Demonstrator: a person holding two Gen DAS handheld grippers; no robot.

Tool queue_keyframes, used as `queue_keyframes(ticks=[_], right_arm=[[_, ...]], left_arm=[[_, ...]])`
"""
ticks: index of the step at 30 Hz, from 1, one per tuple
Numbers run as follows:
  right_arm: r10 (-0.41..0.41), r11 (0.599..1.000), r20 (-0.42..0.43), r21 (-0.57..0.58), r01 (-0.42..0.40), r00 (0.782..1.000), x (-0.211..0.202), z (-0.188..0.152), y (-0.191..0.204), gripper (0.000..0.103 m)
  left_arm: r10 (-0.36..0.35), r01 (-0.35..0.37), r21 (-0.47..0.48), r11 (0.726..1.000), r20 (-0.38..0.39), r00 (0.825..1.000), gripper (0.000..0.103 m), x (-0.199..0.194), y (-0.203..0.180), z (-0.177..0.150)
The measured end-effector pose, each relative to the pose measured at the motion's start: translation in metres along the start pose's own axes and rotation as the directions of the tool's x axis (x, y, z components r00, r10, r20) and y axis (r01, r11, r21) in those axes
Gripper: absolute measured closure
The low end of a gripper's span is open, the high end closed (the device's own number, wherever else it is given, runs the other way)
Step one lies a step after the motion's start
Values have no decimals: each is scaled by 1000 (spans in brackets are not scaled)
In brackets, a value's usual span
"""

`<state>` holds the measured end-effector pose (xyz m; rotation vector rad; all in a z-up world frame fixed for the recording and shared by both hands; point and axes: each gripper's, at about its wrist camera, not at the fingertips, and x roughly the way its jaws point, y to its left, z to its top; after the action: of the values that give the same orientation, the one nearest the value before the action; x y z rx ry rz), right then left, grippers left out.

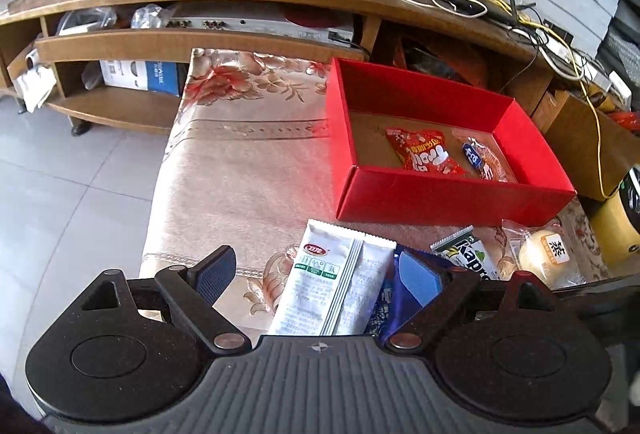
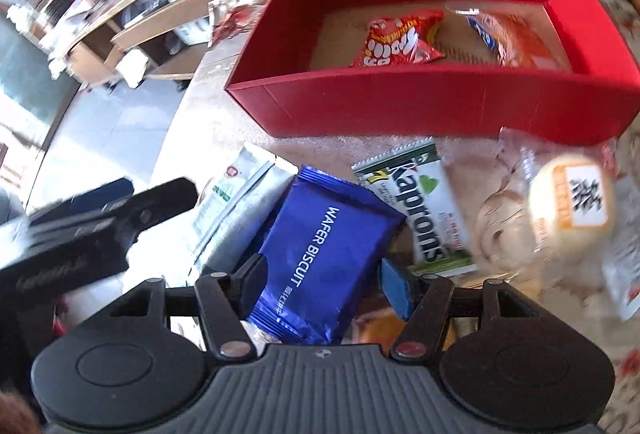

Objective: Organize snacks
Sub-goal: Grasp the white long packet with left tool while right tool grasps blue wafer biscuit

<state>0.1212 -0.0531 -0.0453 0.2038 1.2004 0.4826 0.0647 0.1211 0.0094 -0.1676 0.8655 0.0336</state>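
Left view: left gripper (image 1: 320, 274) is wide apart, white pack (image 1: 334, 286) lies between the fingers, not clamped. Red box (image 1: 440, 195) stands just behind, w/ two snacks already inside. To grip well, I think centre the pack, then close.

Right view: right gripper (image 2: 324, 284) is apart around the blue wafer (image 2: 326, 254), pads not yet pressing. Kaprons pack (image 2: 424, 209) and bun (image 2: 568, 201) lie just beside, so little side room. Lift over the box's near wall; left part of box has free space.
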Motion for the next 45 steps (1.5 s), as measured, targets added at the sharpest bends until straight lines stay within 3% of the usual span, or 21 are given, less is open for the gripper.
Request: queue_keyframes(ticks=[4,15,18,22,29,36,45], right_arm=[[-77,997,15,-29,77,997,8,5,21,41],[-125,991,-5,53,125,992,30,17,37,36],[-162,987,5,-8,162,987,41,18,43,34],[-217,959,-7,-187,212,976,38,12,45,41],[-197,950,-22,-252,186,980,8,3,17,48],[-154,958,-4,-246,148,988,0,-5,-4,48],[-128,955,51,-264,137,990,12,-4,-1,33]], left_arm=[[-10,10,-38,999,11,1000,11,-5,12,1],[-15,18,-102,995,24,1000,10,-11,28,4],[-22,24,-87,996,18,1000,10,-11,26,3],[-18,19,-84,996,13,1000,9,-9,26,1],[4,-6,-25,1000,-76,997,9,15,14,-9],[62,-55,44,998,-183,981,9,48,-3,-22],[162,-141,115,983,-207,965,1,64,-18,-31]])
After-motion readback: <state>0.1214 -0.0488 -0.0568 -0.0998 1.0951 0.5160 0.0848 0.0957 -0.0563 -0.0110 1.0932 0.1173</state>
